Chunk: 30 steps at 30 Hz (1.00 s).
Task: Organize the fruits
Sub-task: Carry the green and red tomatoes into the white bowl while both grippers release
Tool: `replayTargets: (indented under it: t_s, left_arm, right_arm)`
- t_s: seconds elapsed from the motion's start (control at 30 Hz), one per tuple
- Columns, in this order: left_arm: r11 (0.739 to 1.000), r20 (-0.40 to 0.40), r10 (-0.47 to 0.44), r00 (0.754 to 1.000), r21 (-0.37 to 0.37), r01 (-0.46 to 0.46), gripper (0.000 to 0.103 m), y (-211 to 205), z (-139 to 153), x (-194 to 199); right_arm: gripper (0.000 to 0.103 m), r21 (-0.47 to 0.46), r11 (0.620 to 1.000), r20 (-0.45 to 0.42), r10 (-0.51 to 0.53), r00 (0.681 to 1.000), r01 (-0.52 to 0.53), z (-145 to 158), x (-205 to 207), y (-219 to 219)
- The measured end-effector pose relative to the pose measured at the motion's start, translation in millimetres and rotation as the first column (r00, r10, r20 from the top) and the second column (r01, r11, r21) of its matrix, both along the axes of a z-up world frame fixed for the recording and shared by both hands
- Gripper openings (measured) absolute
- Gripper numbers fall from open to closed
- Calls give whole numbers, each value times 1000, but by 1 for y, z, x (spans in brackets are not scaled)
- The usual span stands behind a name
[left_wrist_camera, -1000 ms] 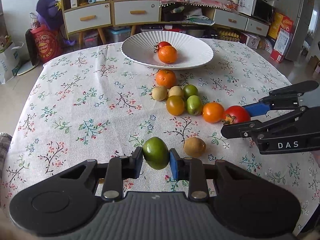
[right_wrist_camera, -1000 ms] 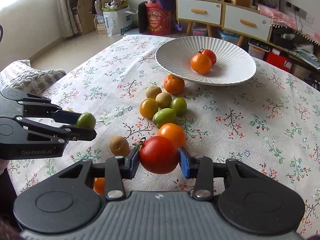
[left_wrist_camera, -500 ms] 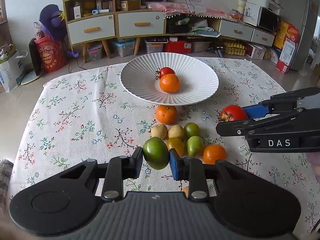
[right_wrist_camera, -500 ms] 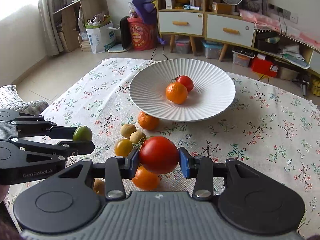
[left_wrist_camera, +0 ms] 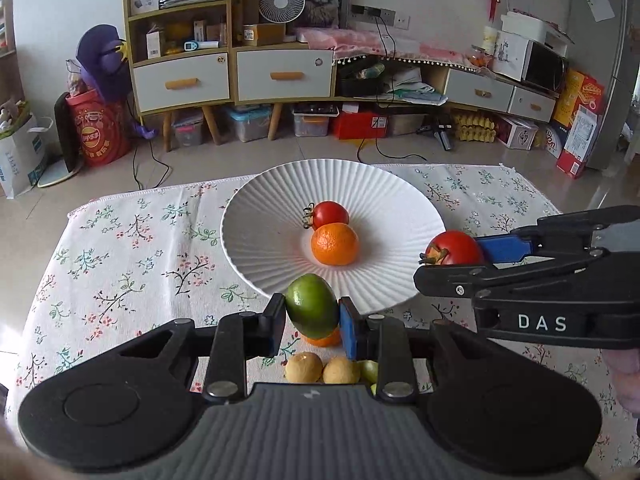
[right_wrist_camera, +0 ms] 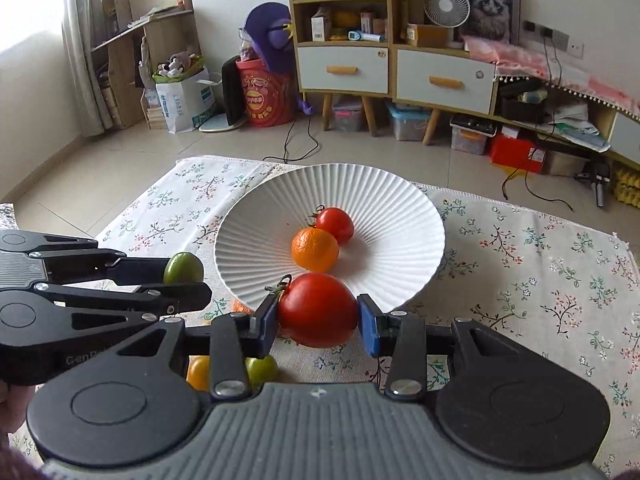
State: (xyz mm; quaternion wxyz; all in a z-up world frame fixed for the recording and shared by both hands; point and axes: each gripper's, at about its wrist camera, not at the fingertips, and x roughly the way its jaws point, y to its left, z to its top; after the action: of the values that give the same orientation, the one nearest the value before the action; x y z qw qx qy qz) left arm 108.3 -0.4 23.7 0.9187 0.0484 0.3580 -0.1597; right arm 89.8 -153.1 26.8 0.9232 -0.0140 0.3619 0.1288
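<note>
A green fruit (left_wrist_camera: 312, 306) is clamped in the left gripper (left_wrist_camera: 312, 322) at lower centre of its view, just before the near rim of the white plate (left_wrist_camera: 260, 248), which holds a small tomato (left_wrist_camera: 330, 214) and an orange (left_wrist_camera: 335, 244). The right gripper (right_wrist_camera: 318, 322) pinches a big tomato (right_wrist_camera: 318, 310) at that rim too. Both grippers tilt down over the floral tabletop (left_wrist_camera: 132, 248), their bodies hiding most of the loose fruits (left_wrist_camera: 320, 368) below.

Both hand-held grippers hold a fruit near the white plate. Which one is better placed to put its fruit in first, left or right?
Right, probably. Its red tomato already hangs at the white plate rim, while the left hand-held gripper holds its green fruit just short of the near edge.
</note>
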Motion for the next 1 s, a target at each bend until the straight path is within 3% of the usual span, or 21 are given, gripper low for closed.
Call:
replayTargets:
  t_s: [0.17, 0.5, 1.0]
  left_arm:
    - [1000, -4, 6, 1000, 13, -6, 23, -9, -8, 26]
    - [997, -16, 8, 1000, 74, -7, 23, -13, -26, 64]
    - [997, -2, -10, 1000, 73, 10, 23, -11, -28, 71]
  right_arm:
    - [38, 18, 1000, -3, -5, 1000, 5, -2, 21, -9]
    - [38, -50, 999, -18, -10, 1000, 9, -20, 51, -20]
    - [38, -111, 993, -2, 45, 999, -45, -29, 56, -11]
